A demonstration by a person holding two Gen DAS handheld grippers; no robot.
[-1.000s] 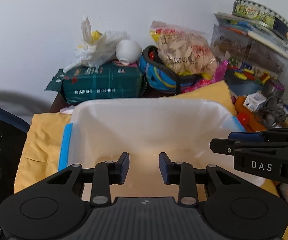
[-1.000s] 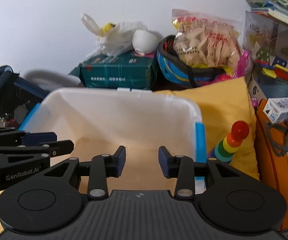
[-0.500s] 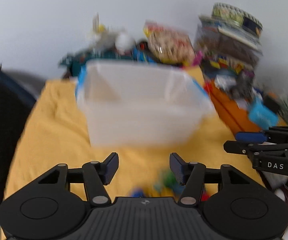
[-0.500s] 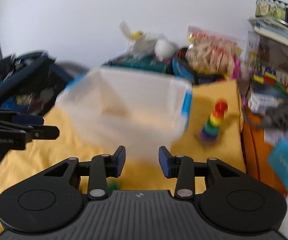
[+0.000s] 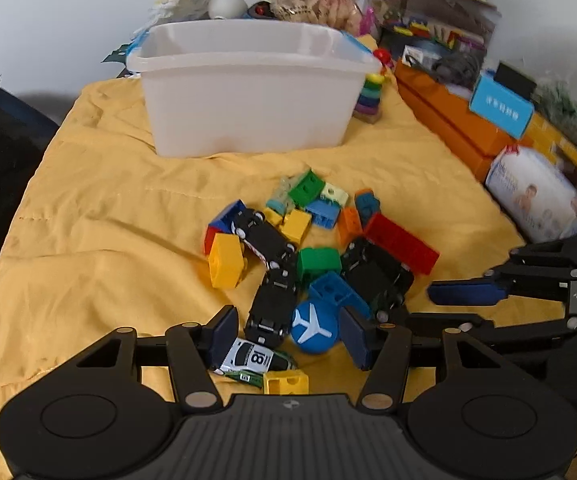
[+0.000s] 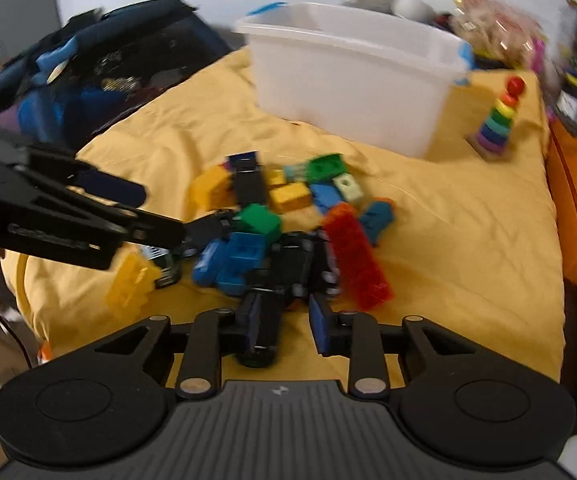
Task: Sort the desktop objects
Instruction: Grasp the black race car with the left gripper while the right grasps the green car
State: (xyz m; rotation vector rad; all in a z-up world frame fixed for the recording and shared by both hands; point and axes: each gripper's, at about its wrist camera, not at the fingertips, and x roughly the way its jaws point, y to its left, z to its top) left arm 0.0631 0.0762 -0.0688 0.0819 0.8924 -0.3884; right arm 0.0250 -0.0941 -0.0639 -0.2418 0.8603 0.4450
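Two grippers hang low over a heap of small toys that lies on a wrinkled yellow cloth [image 5: 100, 216]. The left gripper [image 5: 288, 334] has its fingers spread wide, and between them sit a white toy race car with the number 18 [image 5: 248, 358], the end of a black toy car [image 5: 273, 309] and a round blue disc with a white airplane [image 5: 313, 331]; none of them is gripped. A small yellow plastic brick [image 5: 285, 383] lies just in front of the gripper body.

The right gripper [image 6: 285, 322] is also open, though less wide. A black toy vehicle [image 6: 264, 332] lies between its fingers, close to the left finger; I cannot tell if the finger touches it, because this view is blurred.

The heap holds many plastic bricks: a long red brick [image 5: 402, 243], a green brick [image 5: 317, 263], a blue brick with holes [image 5: 334, 290], a larger yellow brick [image 5: 226, 261] and an orange brick [image 5: 349, 224], mixed with more black cars.

Behind the heap, well apart from it, stands a white translucent plastic bin with blue handles [image 5: 248, 96], upright on the cloth. Beside its right end stands a rainbow ring stacking toy with a red ball on top [image 6: 498, 120]. Orange boxes [image 5: 452, 120] and a white wipes pack [image 5: 536, 194] lie along the right edge of the cloth.
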